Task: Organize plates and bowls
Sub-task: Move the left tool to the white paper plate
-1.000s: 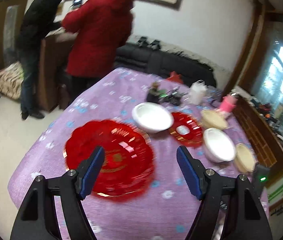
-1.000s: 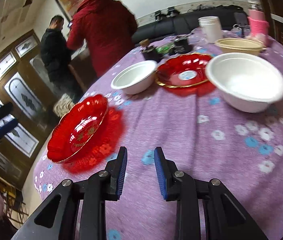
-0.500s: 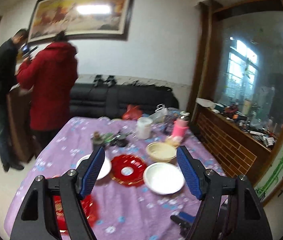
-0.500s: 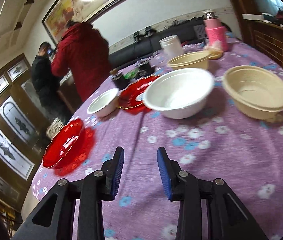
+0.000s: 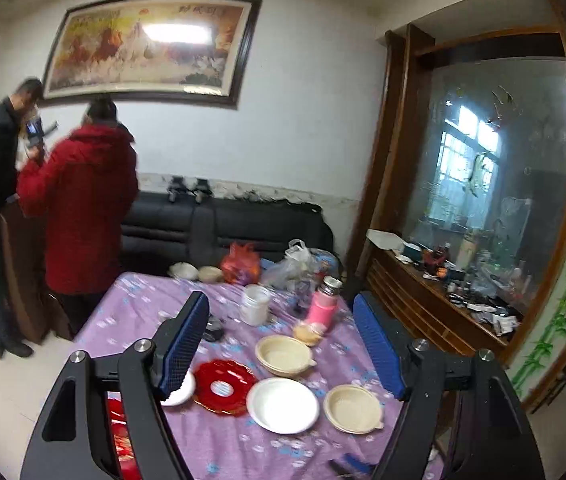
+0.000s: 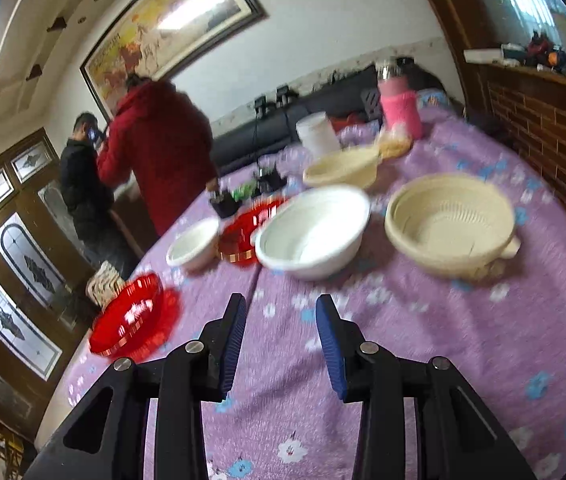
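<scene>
Nothing looks sorted yet: on the purple tablecloth (image 6: 483, 340) the dishes lie singly, none stacked, with the big white bowl (image 6: 313, 232) at 12 o'clock from the right claw (image 6: 281, 354), the beige strainer bowl (image 6: 451, 224) at 1 o'clock, the small white bowl (image 6: 195, 242) and the small red plate (image 6: 249, 230) at 11 o'clock, a second beige bowl (image 6: 343, 168) farther back, and the large red plate (image 6: 129, 314) near the table edge at 9 o'clock. The right claw is partly open and widening with nothing between its pads, pointed at the big white bowl, which I judge the likely first pick. The left claw (image 5: 283, 350) hangs high over the table, wide and opening further, also empty.
</scene>
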Demonstrator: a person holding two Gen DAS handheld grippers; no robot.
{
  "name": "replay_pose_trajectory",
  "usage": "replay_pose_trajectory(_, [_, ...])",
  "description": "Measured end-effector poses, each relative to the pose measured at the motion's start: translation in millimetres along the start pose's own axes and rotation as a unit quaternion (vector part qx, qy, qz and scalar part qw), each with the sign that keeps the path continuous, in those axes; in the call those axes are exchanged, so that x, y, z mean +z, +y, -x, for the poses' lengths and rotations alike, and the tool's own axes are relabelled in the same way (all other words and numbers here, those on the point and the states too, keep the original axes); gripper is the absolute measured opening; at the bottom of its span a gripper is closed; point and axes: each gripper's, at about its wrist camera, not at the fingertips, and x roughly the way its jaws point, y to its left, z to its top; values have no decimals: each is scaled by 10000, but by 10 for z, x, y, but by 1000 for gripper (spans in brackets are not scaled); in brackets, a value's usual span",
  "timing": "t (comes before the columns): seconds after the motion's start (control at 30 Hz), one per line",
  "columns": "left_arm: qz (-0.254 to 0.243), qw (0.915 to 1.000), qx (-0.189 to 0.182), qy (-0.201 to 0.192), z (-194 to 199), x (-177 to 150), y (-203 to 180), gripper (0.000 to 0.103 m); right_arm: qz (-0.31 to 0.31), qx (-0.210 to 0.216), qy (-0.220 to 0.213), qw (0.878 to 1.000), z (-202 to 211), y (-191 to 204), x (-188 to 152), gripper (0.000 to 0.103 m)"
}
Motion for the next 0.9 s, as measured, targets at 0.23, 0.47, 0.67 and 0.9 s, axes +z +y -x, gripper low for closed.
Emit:
replay_pose_trajectory(0.23, [-328, 9965, 759, 118, 98, -233, 414, 96, 92, 28, -132, 9999, 51, 144, 288, 50])
replay_pose_trajectory(0.47, [358, 9875, 800, 1313, -664, -799, 1436, 96, 183, 131, 396, 9990, -437, 472, 346, 50])
replay_pose_trajectory(0.67, [1339, 9614, 636, 2317, -1640, -1417, 2342, 91, -12, 599, 1200, 9910, -1367, 768, 456, 50])
replay_pose_trajectory(0.9, [2153, 9272, 402, 3038, -2587, -1847, 2981, 76, -761, 1088, 1975, 9713, -2543, 1092, 337, 51])
